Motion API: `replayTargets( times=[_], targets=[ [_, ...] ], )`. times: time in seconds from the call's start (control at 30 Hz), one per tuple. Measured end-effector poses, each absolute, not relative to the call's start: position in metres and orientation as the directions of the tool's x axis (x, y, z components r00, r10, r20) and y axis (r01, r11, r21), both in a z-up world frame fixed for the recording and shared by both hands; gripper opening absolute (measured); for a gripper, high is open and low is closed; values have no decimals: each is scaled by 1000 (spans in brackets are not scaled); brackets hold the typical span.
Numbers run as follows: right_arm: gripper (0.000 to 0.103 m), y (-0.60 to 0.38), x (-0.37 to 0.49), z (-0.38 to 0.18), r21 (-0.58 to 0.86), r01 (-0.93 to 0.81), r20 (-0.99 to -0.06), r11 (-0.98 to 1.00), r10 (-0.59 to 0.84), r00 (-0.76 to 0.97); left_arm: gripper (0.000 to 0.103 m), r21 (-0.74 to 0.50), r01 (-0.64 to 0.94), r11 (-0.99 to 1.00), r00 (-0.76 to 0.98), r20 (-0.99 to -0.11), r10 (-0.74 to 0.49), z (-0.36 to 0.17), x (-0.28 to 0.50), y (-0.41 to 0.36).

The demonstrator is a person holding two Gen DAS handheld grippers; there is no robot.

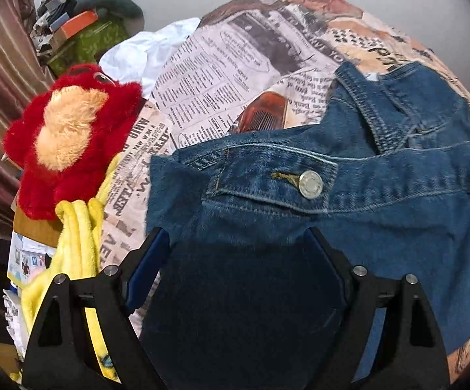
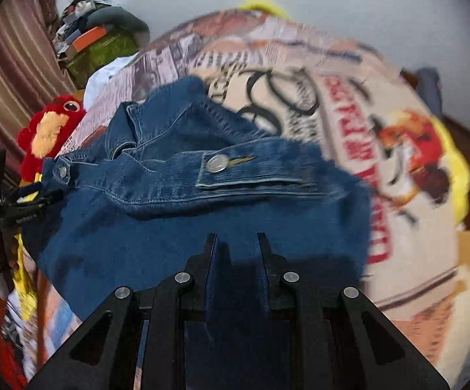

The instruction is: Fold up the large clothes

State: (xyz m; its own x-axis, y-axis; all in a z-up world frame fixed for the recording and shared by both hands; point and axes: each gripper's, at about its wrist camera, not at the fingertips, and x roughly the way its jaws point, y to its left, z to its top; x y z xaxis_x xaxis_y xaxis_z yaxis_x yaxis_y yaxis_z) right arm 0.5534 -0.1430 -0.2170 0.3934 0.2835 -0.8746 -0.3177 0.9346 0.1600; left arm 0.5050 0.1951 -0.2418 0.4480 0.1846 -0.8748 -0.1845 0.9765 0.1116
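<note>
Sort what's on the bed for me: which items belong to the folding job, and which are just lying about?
Job:
- denim jacket, partly folded on the newspaper-print sheet
- left gripper, open over it
- right gripper, nearly closed over it

Lying about:
- red plush toy
- yellow cloth
- white garment
- cluttered pile by the curtain

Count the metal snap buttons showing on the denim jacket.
2. One large button sits on the cuff tab across the denim jacket; a smaller button is at its left edge. Folds may hide others.
</note>
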Motion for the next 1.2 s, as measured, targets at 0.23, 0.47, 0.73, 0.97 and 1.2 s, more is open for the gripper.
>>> replayTargets(
  times=[0.23, 0.47, 0.73, 0.97, 1.2],
  targets=[
    [17, -121, 594, -225, 153, -273, -873, 950, 260, 412, 85, 216, -224, 950, 478, -825, 300, -251, 532, 192],
    [17, -107, 604, -220, -31, -343, -835, 939, 164, 526, 91, 179, -363, 914, 480, -805, 349, -242, 541, 230],
    [17, -99, 587, -219, -152, -378, -854, 913, 72, 516, 93, 174, -263, 949, 471, -835, 284, -239, 531, 219],
    [17, -114, 555, -180, -66, -364, -838, 929, 146, 526, 93, 195, -152, 969, 596, -764, 247, -186, 485, 186],
    [17, -91, 520, -154, 66, -421, -822, 904, 289, 491, 93, 173, -66, 983, 677, -716, 171, -154, 450, 155]
  ],
)
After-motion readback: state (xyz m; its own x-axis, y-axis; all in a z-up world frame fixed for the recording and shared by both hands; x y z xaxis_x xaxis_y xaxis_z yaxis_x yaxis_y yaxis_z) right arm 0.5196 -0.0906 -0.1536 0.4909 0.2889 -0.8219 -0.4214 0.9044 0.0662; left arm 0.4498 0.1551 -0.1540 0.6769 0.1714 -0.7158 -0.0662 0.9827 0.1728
